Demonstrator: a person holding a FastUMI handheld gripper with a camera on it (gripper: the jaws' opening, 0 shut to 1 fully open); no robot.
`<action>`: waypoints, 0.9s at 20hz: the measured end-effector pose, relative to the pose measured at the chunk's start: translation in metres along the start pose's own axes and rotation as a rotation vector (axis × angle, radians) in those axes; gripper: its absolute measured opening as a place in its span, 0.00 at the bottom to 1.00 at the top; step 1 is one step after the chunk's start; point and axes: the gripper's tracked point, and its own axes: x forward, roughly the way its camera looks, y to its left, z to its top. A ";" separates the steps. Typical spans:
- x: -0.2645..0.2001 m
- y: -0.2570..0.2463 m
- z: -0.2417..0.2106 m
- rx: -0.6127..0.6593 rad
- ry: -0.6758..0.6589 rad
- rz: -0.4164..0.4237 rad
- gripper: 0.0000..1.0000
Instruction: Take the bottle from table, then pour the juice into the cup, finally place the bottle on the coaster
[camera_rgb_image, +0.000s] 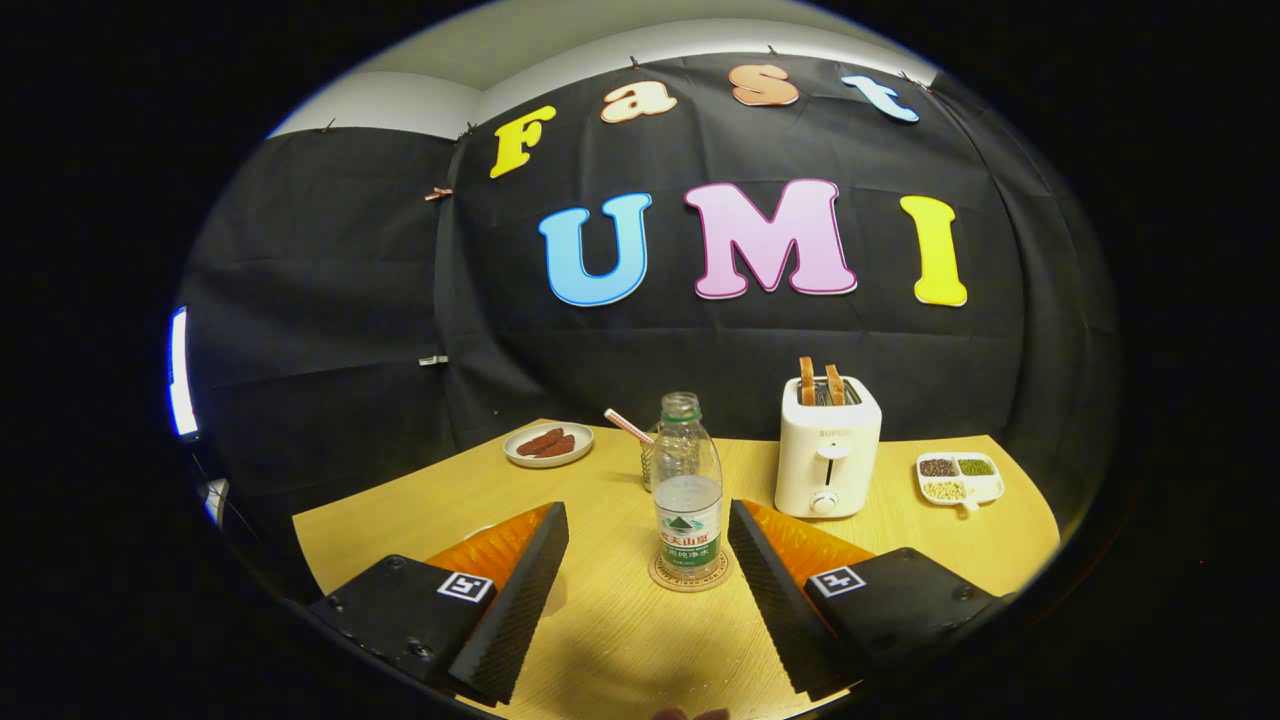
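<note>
Spread wide apart, the gripper (648, 530) is seen from its own camera, with nothing held between its two fingers (520, 600). Both fingers are set low over the wooden table (620, 640), one on either side of an open gap, and no contact with any object can be made out.

Just ahead of the fingertips, and centred in that gap, the bottle (688, 490) is found standing upright. It is a clear plastic bottle, uncapped, with a label wrapped around its lower half. It is resting on the round coaster (688, 578), whose rim is visible around the base. Neither finger is touching the bottle; clear table is seen on both sides of it.

Directly behind the bottle, partly hidden by it, the cup (655, 465) is glimpsed, a clear glass with a straw (628, 426) leaning out of it. How much liquid is in the cup cannot be told.

Further back, a small plate of reddish-brown food (548, 444) is placed to one side of the cup. On the other side, a white toaster (828, 458) is standing with two slices of toast (820, 383) raised in its slots. Beyond the toaster, a divided dish of grains (958, 477) is laid near the table's edge.
</note>
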 end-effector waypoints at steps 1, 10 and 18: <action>-0.008 0.008 0.008 -0.018 -0.001 0.003 0.98; -0.065 0.042 0.086 -0.062 -0.064 0.003 0.98; -0.094 0.031 0.112 -0.098 -0.114 -0.056 0.98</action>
